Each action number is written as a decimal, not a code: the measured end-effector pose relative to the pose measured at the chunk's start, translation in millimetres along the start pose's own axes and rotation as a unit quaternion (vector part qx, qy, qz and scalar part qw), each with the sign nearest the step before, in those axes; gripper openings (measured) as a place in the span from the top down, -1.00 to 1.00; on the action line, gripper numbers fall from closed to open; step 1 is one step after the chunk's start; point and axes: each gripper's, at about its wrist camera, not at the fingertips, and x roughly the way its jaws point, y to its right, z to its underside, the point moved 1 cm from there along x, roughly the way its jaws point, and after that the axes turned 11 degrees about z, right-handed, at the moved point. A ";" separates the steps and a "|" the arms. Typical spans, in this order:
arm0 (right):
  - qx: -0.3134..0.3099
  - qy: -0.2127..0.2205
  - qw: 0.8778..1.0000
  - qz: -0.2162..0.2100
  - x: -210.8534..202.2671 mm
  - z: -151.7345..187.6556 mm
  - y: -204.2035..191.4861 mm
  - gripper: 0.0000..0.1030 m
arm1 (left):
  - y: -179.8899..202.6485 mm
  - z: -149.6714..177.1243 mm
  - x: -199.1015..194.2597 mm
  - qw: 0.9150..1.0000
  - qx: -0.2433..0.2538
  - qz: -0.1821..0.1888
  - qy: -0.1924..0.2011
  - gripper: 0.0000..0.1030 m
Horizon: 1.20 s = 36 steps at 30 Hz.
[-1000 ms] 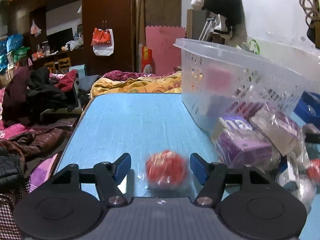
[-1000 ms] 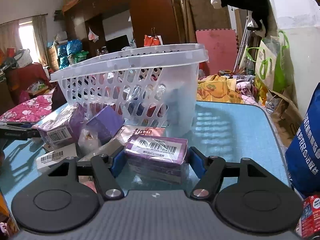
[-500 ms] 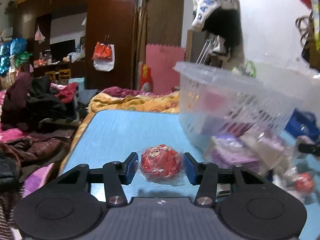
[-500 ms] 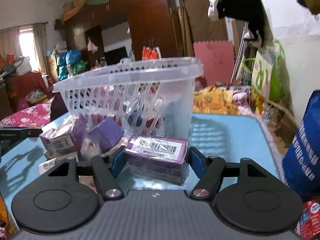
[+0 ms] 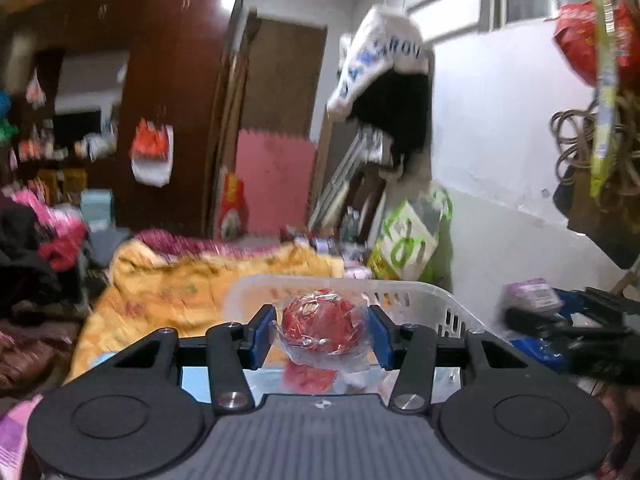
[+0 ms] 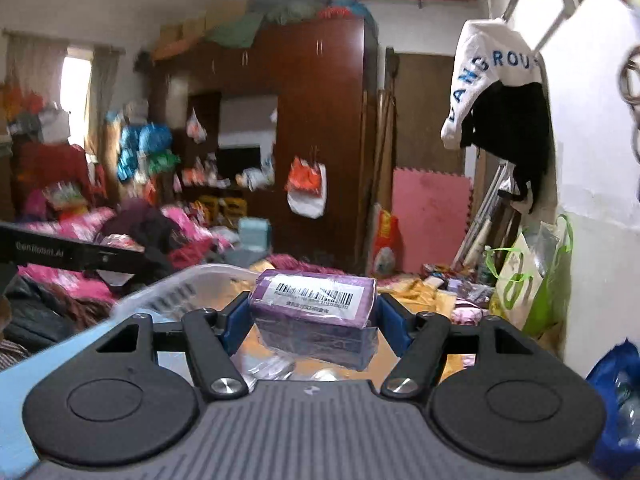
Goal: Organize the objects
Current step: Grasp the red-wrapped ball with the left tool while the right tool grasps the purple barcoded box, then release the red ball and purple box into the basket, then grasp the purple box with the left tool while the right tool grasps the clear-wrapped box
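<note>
My left gripper [image 5: 322,330] pinches the red wrapped ball [image 5: 320,326], held up near the white basket [image 5: 424,292] rim. My right gripper [image 6: 310,316] clamps the purple box [image 6: 314,312], barcode up, w/ basket rim [image 6: 180,286] just left, below.

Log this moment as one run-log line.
left gripper: shut on red foil ball in clear wrap | right gripper: shut on purple barcoded box | both above white plastic lattice basket
</note>
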 end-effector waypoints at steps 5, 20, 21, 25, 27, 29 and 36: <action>0.009 -0.048 0.999 -0.010 43.2 0.7 1.7 -0.36 | -3.0 -0.1 51.6 0.999 -0.019 -0.004 -0.046 -0.04; 0.055 -0.022 0.996 -0.062 -46.0 55.3 21.9 -1.00 | 20.8 75.1 -49.5 0.998 0.054 -0.012 0.001 -0.75; 0.052 -0.025 0.996 -0.068 -53.6 70.2 20.6 -1.00 | 20.6 88.6 -55.7 0.998 0.060 -0.014 -0.001 -0.75; 0.051 -0.032 0.996 -0.062 -72.2 131.2 11.0 -1.00 | 2.1 130.2 -67.0 1.000 0.028 -0.010 -0.007 -0.75; 0.073 -0.048 0.992 -0.090 -71.4 149.0 9.1 -1.00 | -6.3 138.8 -66.4 1.000 0.008 -0.008 -0.011 -0.75; 0.087 -0.067 0.986 -0.128 -64.7 153.8 5.7 -1.00 | -10.3 145.1 -63.1 1.000 0.007 -0.011 -0.018 -0.75; 0.011 -0.059 0.992 -0.109 -58.6 150.1 -24.6 -0.99 | -13.2 151.7 -45.0 0.999 0.010 -0.026 -0.046 -0.75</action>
